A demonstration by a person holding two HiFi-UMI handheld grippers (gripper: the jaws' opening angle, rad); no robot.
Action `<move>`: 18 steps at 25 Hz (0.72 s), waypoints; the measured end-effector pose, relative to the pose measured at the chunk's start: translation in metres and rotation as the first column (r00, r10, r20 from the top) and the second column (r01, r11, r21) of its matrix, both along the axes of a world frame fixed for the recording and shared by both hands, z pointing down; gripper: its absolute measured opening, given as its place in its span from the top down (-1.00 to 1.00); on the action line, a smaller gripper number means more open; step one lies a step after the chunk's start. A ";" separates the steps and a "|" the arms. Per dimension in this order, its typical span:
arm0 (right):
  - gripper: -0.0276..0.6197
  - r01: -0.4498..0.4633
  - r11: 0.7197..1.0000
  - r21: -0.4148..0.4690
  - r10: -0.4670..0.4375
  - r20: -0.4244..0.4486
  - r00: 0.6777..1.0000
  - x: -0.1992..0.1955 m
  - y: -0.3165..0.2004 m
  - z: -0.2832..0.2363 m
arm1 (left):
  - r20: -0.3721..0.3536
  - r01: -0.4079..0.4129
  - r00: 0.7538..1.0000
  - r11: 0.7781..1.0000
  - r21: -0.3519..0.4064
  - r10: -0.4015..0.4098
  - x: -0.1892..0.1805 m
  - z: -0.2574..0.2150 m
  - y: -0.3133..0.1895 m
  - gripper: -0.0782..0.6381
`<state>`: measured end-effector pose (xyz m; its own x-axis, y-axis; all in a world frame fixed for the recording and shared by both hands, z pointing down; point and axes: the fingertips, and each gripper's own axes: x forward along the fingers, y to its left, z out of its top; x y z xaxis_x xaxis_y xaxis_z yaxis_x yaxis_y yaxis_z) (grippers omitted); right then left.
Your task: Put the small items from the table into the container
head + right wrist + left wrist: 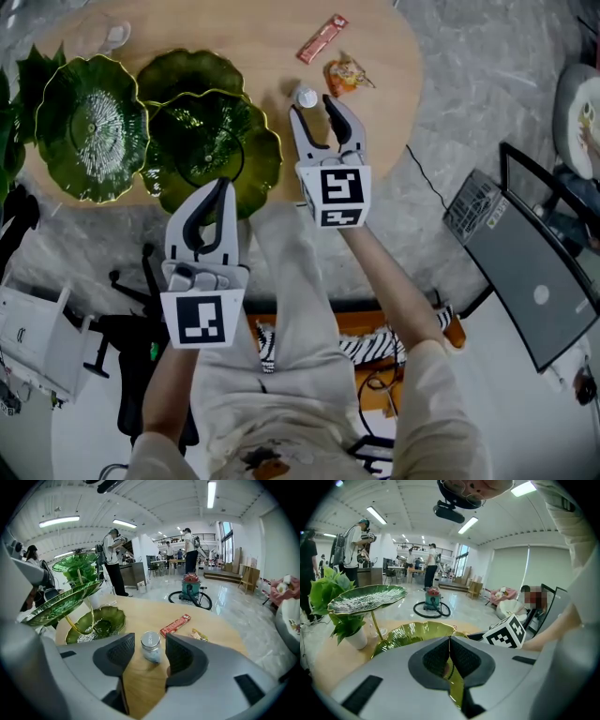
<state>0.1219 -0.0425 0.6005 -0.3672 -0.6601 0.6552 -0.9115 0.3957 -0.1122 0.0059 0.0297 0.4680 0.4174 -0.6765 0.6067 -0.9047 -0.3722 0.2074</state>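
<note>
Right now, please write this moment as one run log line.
left gripper: shut, near green dish | right gripper: open, small jar between jaws, not gripped

**Covered, cropped, or too small to read**

In the head view the left gripper [221, 187] covers the near rim of the lowest green leaf dish [202, 141], and the worktop [272, 37] runs off the picture's top edge. In the right gripper view the right gripper [150, 639] hides the near end of the orange wrapper [200, 635] behind one jaw. The contents of the small jar [151, 649] and the print on the red packet [176, 625] are too small to make out.
</note>
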 end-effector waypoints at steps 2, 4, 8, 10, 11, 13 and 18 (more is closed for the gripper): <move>0.33 0.003 1.000 -0.001 -0.003 -0.001 1.000 -0.001 -0.002 0.003 | 0.002 -0.001 1.000 1.000 -0.002 0.001 -0.001 0.001 0.000 0.76; 0.34 0.005 1.000 -0.003 -0.005 -0.006 1.000 -0.001 -0.002 0.006 | 0.002 0.002 1.000 1.000 0.000 -0.002 -0.002 0.002 0.000 0.76; 0.34 0.006 1.000 -0.002 -0.006 -0.021 1.000 0.000 -0.004 0.010 | 0.010 0.002 1.000 1.000 0.002 -0.002 -0.005 0.002 0.000 0.76; 0.37 0.003 1.000 -0.001 -0.003 -0.026 1.000 0.002 -0.005 0.011 | 0.012 0.004 1.000 1.000 0.005 -0.004 -0.006 0.002 0.000 0.76; 0.48 0.002 1.000 0.000 -0.002 -0.026 1.000 0.002 -0.005 0.011 | 0.013 0.005 1.000 1.000 0.005 -0.005 -0.006 0.002 0.000 0.76; 0.48 0.004 1.000 -0.003 -0.004 -0.019 1.000 0.003 -0.006 0.011 | 0.016 0.009 1.000 1.000 0.006 -0.009 -0.007 0.002 0.000 0.76; 0.49 0.013 1.000 -0.013 -0.013 -0.008 1.000 0.009 -0.005 0.007 | 0.019 0.017 1.000 1.000 0.010 -0.017 -0.006 -0.001 0.001 0.76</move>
